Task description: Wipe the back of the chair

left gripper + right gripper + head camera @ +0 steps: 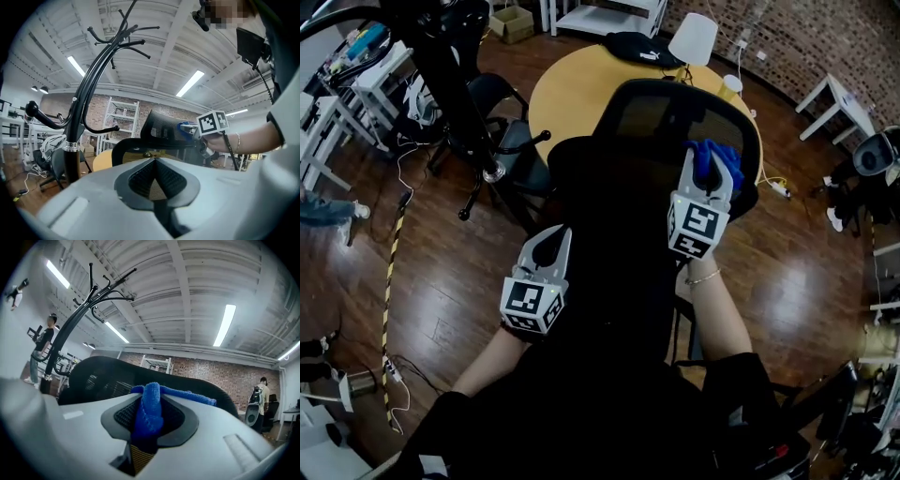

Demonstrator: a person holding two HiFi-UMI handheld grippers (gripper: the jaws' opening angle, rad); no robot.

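Chair back (pixel 675 117): black mesh, R gripper (pixel 711 169) pinching blue cloth (pixel 149 414), prob. touching it; L gripper (pixel 555 239) pressed together.

The right gripper (pixel 711 171), arm reaching forward, clamps a blue cloth (pixel 149 411), while the left gripper (pixel 549 247) sits lower, jaws together.

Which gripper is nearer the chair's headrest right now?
Right. The right gripper, shut on the blue cloth, is at the right side of the headrest; the left gripper, shut and empty, sits lower left, apart from it.
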